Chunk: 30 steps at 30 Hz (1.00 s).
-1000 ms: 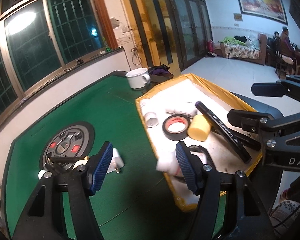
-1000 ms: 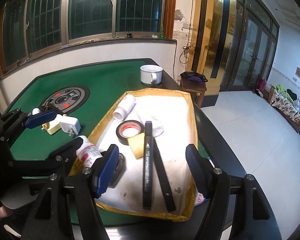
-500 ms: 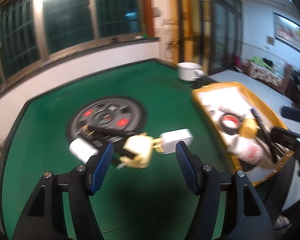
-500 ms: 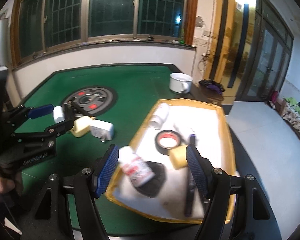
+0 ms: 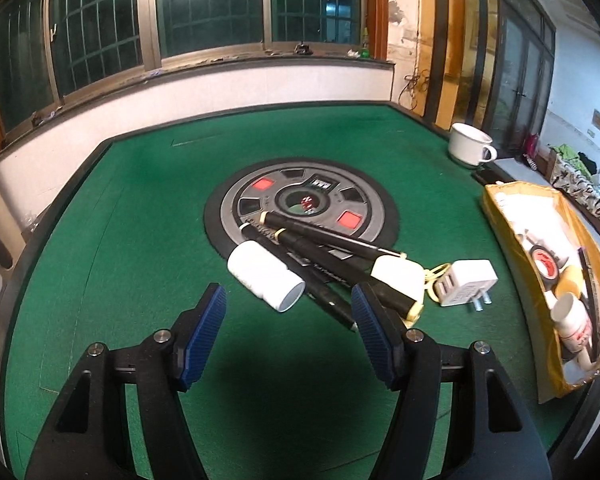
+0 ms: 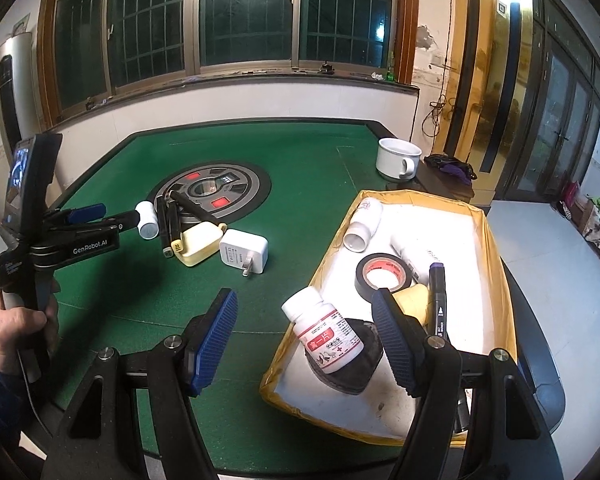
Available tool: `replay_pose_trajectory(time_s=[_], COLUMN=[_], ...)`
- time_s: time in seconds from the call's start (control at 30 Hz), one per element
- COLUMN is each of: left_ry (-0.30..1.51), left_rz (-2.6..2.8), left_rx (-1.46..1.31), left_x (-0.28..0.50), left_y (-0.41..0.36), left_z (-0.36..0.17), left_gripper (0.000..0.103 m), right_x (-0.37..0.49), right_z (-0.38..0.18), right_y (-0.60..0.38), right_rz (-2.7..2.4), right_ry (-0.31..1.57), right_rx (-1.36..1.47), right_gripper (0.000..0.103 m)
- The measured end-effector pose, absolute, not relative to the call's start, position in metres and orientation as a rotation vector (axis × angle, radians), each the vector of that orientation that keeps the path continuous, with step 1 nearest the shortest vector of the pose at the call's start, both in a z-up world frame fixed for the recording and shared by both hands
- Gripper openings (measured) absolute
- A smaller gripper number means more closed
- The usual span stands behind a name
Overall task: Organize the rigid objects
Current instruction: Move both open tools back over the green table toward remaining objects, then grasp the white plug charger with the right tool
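Both grippers gape wide, holding nothing. The left gripper (image 5: pixel 288 332) hovers at frame bottom just short of a white bottle (image 5: pixel 265 275), markers (image 5: pixel 320 248) and charger (image 5: pixel 466 283) mid-frame. The right gripper (image 6: pixel 306 336) straddles the tray (image 6: pixel 496 240) edge; a labelled bottle (image 6: pixel 326 336) lies between its pads.

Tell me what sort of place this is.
Most likely a living room in a home. The work surface is an automatic mahjong table with green felt and a dice hub at its centre, barred windows run along the wall, and a couch with a patterned cover stands farther back.
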<state>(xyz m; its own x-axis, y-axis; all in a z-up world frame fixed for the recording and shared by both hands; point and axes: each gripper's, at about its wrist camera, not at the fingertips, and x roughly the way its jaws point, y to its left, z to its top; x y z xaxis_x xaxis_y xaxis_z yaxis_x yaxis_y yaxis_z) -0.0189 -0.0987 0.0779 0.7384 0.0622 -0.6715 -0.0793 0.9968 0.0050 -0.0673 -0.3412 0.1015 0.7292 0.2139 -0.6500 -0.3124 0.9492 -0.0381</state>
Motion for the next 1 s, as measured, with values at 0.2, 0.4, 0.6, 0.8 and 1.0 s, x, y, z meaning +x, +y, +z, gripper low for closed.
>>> replay_pose_trajectory(time_s=[0.2,0.4,0.6,0.8,1.0], left_ry=[0.785,0.834,0.902,0.92,0.954], left_rz=[0.132,0.174,0.177,0.134,0.11], left_rx=[-0.068,-0.134,-0.143,-0.132,-0.059], left_x=[-0.001,0.021,0.052,0.059,0.032], left_y=[-0.086,-0.071,-0.061,-0.055,-0.044], left_z=[0.072,0.061,0.048,0.043,0.031], left_gripper=[0.065,0.065,0.065,0.067,0.065], right_x=[-0.068,-0.069,-0.069,-0.069,-0.062], right_z=[0.099,0.099,0.1,0.101,0.102], right_y=[-0.343,-0.347,-0.355,-0.357,-0.357], right_rz=[0.306,0.317,0.311,0.311,0.372], right_ry=[0.697,0.691,0.691,0.689,0.727], right_rx=[-0.136,-0.125,-0.109,-0.092,-0.047], right_gripper=[0.065,0.065,0.065,0.065,0.065])
